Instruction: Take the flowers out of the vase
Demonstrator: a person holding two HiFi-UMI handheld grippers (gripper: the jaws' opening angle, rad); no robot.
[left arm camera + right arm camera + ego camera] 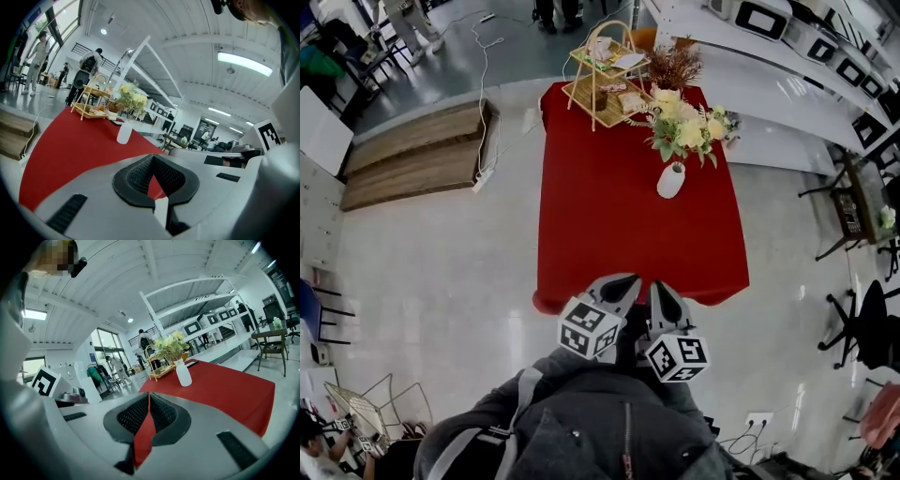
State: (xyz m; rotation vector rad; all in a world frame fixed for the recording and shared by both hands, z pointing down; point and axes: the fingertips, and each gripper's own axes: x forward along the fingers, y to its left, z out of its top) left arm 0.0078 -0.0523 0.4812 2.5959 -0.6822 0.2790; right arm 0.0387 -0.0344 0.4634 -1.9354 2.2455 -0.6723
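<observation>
A white vase (671, 180) with yellow and white flowers (684, 127) stands on the red-clothed table (609, 225), towards its far right side. Both grippers hover side by side at the table's near edge, well short of the vase. My left gripper (622, 284) and my right gripper (666, 292) are both shut and hold nothing. The left gripper view shows the left gripper (152, 157) with the vase (124, 132) and flowers (130, 99) far ahead. In the right gripper view, past the right gripper (149, 394), the vase (183, 375) and flowers (171, 345) stand ahead.
A two-tier wooden basket stand (600, 75) and a dried brown bunch (675, 66) sit at the table's far end. Wooden steps (412, 155) lie on the floor at left. White shelving (787, 47) and chairs (862, 328) stand at right. People are in the background.
</observation>
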